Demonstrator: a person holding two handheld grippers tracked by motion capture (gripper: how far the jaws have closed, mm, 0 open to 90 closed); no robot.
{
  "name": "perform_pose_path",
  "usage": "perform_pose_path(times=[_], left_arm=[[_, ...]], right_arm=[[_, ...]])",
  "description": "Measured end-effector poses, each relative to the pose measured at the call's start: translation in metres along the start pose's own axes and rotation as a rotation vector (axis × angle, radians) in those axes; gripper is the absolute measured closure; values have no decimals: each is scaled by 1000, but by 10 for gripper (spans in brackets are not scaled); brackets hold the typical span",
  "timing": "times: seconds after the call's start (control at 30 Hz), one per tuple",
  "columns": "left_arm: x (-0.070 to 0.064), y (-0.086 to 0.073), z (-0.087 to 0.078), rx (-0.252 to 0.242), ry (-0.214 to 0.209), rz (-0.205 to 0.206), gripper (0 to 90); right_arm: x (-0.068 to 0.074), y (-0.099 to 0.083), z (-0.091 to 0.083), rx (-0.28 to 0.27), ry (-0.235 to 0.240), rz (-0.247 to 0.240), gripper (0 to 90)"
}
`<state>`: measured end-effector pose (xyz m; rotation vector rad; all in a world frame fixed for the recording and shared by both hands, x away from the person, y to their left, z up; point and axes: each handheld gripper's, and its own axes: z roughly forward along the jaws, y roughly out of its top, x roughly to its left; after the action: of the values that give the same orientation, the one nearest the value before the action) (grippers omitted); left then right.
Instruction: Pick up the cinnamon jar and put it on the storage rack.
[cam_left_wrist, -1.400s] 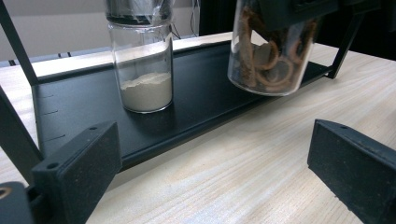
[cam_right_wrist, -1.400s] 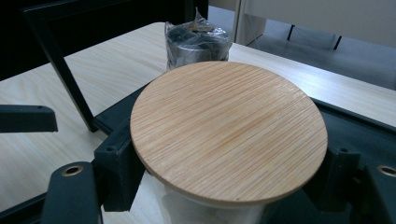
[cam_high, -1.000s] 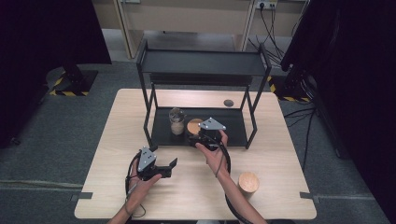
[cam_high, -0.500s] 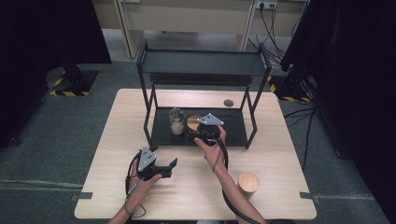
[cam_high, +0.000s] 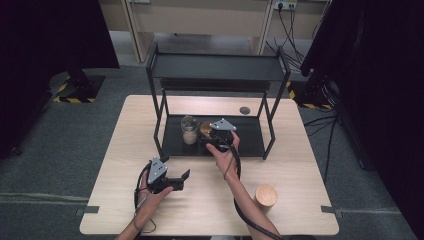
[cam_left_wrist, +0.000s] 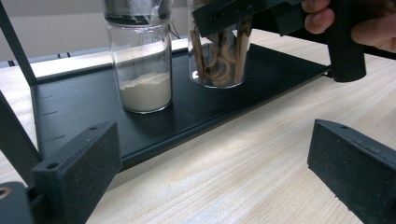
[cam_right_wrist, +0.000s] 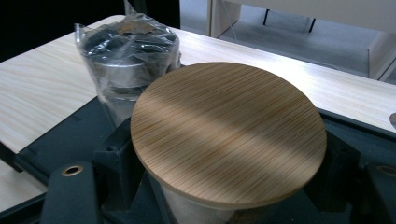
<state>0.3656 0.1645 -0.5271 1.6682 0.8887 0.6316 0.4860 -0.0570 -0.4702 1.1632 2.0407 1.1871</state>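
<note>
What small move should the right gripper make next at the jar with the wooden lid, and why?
Probably close on the jar. The right gripper has its jaws on either side of the wooden-lidded jar on the rack's lower shelf; whether they already press it is unclear. The powder jar stands close beside it, so a firm grip before lifting seems wise.
</note>
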Motion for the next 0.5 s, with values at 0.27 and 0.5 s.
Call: perform_pose_path(times=[0.27,0.5], left_arm=[[0,0,0,0,0,1,24],[0,0,0,0,0,1,24]], right_arm=[[-4,-2,7,9,-19,4,261],[-6,-3,11,10,-29,4,261]])
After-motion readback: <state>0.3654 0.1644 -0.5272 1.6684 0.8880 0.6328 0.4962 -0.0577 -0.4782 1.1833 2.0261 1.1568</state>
